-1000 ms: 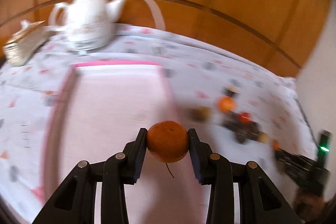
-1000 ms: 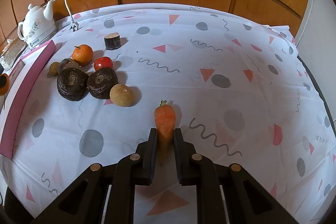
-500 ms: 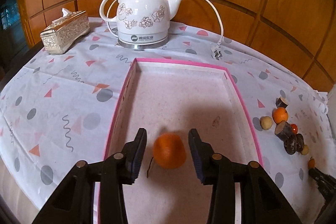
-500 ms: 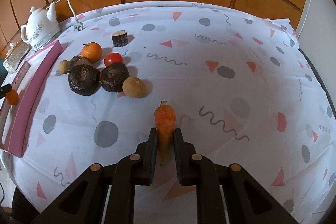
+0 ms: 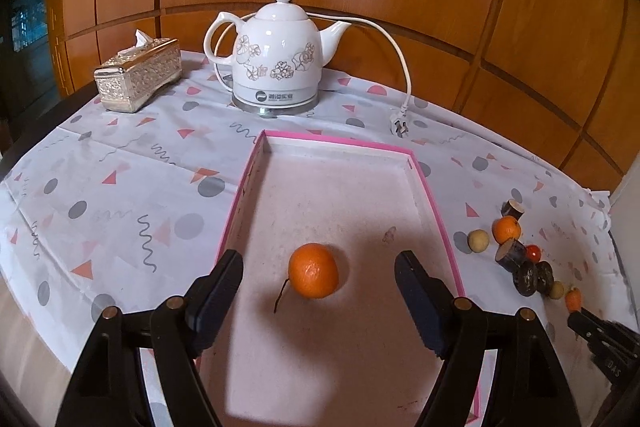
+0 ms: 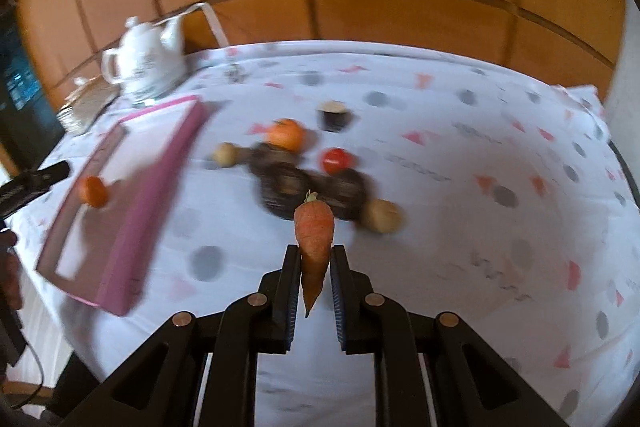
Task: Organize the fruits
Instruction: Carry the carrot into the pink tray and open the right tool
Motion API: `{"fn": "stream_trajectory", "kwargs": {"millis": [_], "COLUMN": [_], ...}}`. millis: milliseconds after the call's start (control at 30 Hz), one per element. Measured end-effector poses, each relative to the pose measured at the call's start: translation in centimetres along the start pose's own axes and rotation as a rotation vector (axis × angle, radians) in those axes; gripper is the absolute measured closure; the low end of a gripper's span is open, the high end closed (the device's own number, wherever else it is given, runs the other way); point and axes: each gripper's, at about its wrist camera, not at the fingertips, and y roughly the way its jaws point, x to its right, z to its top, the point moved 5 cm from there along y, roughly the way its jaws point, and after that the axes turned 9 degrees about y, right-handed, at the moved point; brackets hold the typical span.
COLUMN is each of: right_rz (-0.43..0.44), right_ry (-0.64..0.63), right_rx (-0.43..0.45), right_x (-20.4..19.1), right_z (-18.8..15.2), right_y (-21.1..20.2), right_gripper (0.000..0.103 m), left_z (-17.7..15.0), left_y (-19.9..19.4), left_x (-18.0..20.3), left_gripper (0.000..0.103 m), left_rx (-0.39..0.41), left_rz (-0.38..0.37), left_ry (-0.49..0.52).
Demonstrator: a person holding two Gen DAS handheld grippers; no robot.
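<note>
An orange tangerine [image 5: 313, 275] with a thin stem lies on the floor of the pink-rimmed tray [image 5: 436, 211]. My left gripper [image 5: 318, 275] straddles it with its jaws opening, both pads well clear of the fruit. In the right wrist view the same tangerine [image 6: 93, 191] shows in the tray [image 6: 160, 195] at the left. My right gripper [image 6: 316, 263] is shut on a small carrot [image 6: 314, 239], leaf end pointing away, held above the tablecloth. Beyond it lies a blurred cluster: another tangerine [image 6: 285, 134], a red tomato [image 6: 337, 160], dark round fruits [image 6: 288, 187] and pale round ones [image 6: 382, 215].
A white floral electric kettle [image 5: 280, 67] with its cord and plug [image 5: 399, 125] stands behind the tray. A silver tissue box [image 5: 138, 79] sits at the back left. The fruit cluster [image 5: 516, 255] lies right of the tray. Wooden wall panels close the back.
The left gripper let go of the tangerine, which now rests in the tray, and its jaws spread wide. The right gripper lifted the carrot and swung left toward the tray.
</note>
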Motion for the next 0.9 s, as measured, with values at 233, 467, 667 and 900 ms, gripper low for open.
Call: {"fn": "stream_trajectory", "kwargs": {"millis": [233, 467, 667, 900], "right_rz": [0.172, 0.272, 0.3, 0.284], "right_ry": [-0.104, -0.167, -0.169, -0.123], "right_rx": [-0.03, -0.072, -0.101, -0.065], "right_x": [-8.3, -15.2, -18.8, -16.9], "right_z": [0.6, 1.1, 0.7, 0.7], "right_y": [0.6, 2.5, 4.0, 2.8], "right_gripper": [0.088, 0.088, 0.079, 0.075], "left_z": [-1.0, -1.9, -2.3, -2.0], "left_y": [-0.6, -0.8, -0.9, -0.9], "left_x": [-1.7, -3.9, -4.2, -3.1], "left_gripper": [0.024, 0.023, 0.022, 0.022], "left_rx": [-0.001, -0.009, -0.014, -0.015], "left_rz": [0.011, 0.028, 0.024, 0.001], "left_ry": [-0.04, -0.084, -0.074, -0.049]}}
